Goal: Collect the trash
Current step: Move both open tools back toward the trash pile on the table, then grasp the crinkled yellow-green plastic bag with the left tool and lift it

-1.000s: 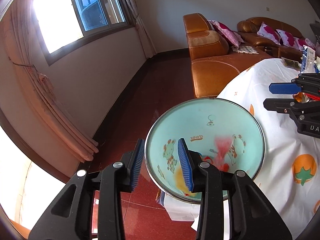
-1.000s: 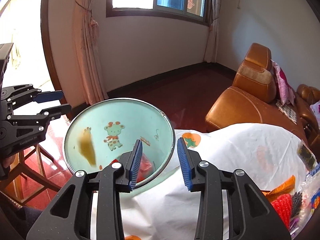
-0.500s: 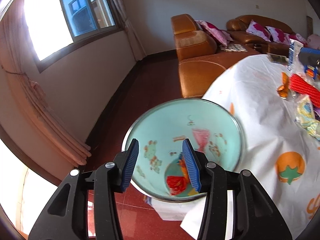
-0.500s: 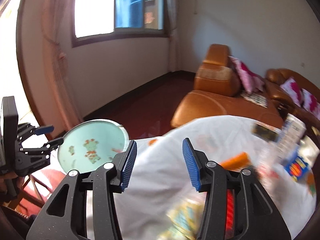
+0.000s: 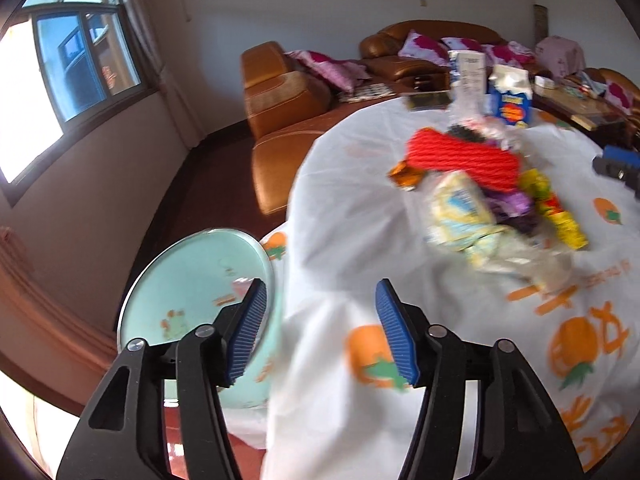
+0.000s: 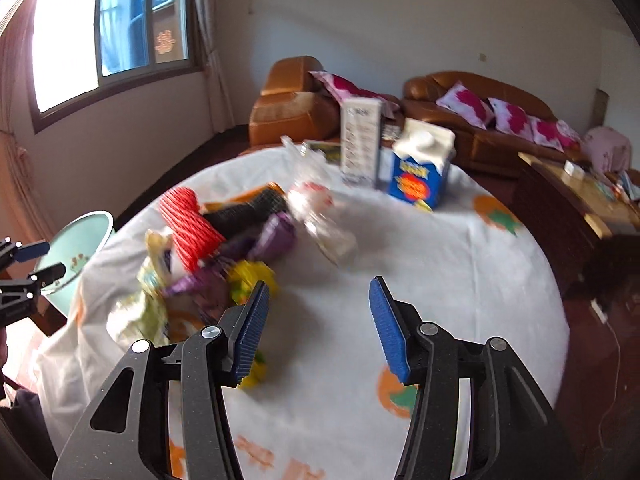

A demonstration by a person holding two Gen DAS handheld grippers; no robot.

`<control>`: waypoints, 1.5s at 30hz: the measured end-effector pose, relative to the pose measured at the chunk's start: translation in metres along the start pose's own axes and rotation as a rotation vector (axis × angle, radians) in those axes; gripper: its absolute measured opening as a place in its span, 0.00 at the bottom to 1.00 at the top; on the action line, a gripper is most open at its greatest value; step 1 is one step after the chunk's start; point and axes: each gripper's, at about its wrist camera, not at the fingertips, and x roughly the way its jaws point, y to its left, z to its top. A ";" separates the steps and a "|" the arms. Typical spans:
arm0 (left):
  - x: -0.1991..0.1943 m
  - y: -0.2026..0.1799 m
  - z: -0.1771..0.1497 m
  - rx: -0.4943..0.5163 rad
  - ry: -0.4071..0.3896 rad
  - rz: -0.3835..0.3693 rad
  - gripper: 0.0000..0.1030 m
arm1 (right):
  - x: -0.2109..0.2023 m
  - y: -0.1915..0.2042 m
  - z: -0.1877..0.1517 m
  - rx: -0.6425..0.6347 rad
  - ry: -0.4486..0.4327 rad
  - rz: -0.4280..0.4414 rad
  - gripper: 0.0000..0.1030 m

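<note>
Both the left gripper (image 5: 318, 334) and the right gripper (image 6: 316, 328) are held wide apart and empty above the worktop (image 6: 440, 264). The trash pile (image 6: 224, 248) lies toward the worktop's window-side edge, beside the basin (image 6: 74, 246). Loose wrappers could be pushed off that edge if approached carelessly; the upright blue carton (image 6: 420, 172) could be toppled.

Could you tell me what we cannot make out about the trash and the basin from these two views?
- Basin contents: left wrist view, the left gripper finger and tablecloth cover its lower inside.
- Wrapper pile: right wrist view, motion blur; pieces and labels are unreadable.
- Clear plastic: blurred; I cannot tell bottle from bag.
- Right gripper: open, empty.
</note>
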 end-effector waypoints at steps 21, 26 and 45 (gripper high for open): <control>0.015 -0.065 0.004 0.176 0.020 0.079 0.91 | -0.013 -0.040 -0.045 0.101 -0.016 -0.017 0.56; 0.021 0.011 0.013 0.006 0.044 0.206 0.91 | -0.010 -0.029 -0.047 0.086 -0.010 0.004 0.57; 0.017 -0.139 0.028 0.228 -0.004 0.007 0.94 | -0.031 -0.088 -0.070 0.193 -0.007 -0.140 0.62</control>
